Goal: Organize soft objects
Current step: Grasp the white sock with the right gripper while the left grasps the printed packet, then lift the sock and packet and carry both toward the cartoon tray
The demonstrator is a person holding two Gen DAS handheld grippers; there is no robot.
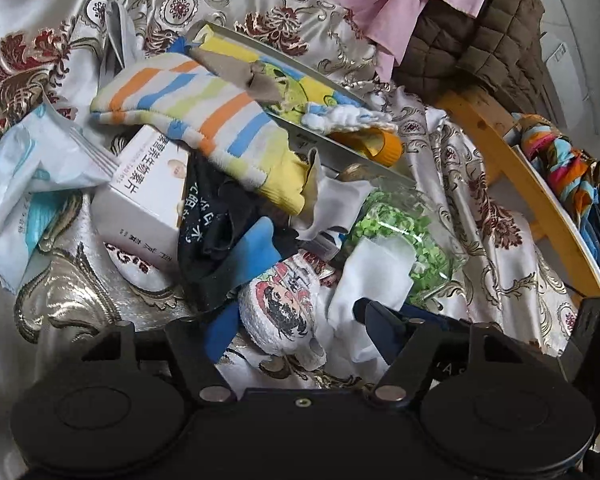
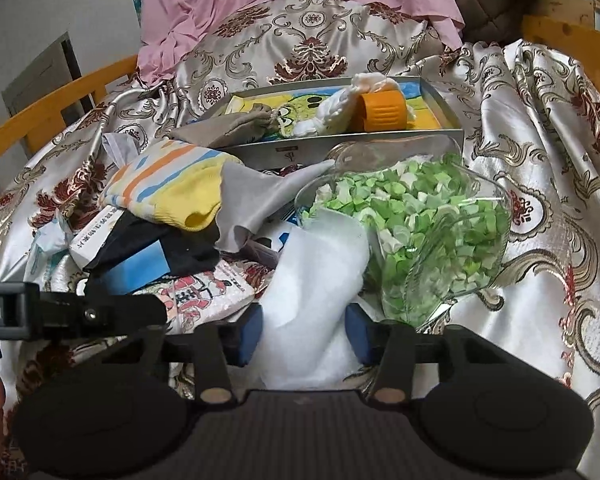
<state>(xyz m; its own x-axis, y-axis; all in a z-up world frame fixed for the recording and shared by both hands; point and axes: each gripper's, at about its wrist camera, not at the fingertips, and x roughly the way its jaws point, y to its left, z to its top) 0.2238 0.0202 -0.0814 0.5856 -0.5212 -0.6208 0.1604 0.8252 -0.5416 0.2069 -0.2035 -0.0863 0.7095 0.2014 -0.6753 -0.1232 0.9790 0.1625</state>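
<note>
White cloth [image 2: 312, 280]: lies between the right tool's [image 2: 305, 334] spread fingers, beside the clear bag of green pieces [image 2: 420, 220].
Right tool: released, straddling the cloth.
Left tool [image 1: 296, 332]: released, around the cartoon-print pouch [image 1: 284, 308].
Striped towel [image 1: 204, 116]: atop the pile, against the tray [image 2: 440, 136].
Surface: brocade cover [image 2: 540, 160].

Left tongs [image 1: 296, 326]: jaws spread wide, blue pads [image 1: 220, 334] apart, angled down over the bed. Right tongs [image 2: 304, 330]: jaws parted, blue pads [image 2: 250, 334] either side of white cloth [image 2: 312, 280], not pressing it.
</note>
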